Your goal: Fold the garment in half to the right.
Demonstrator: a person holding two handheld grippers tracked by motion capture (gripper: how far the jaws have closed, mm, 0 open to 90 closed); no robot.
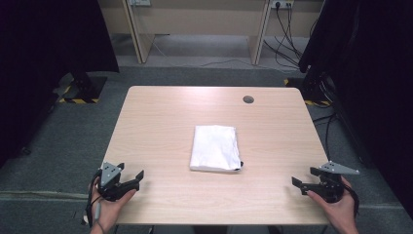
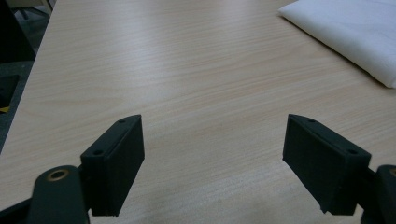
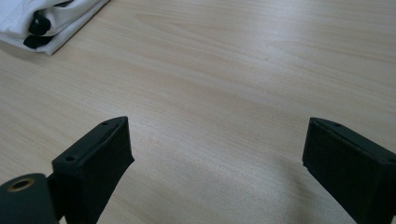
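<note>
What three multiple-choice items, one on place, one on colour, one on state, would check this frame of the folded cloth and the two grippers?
1. Where does the folded cloth lie?
A. mid-table
B. on the floor
C. between the left gripper's jaws

2. What colour is the cloth?
A. red
B. white
C. green

3. How do the left gripper and right gripper stand?
A. both open, holding nothing
B. both shut on the cloth
C. left shut, right open

Key: 1 A, it rests on the wooden table between the hands; 2 B, it shows white in every view; 3 A, each gripper view shows bare wood between wide jaws.
</note>
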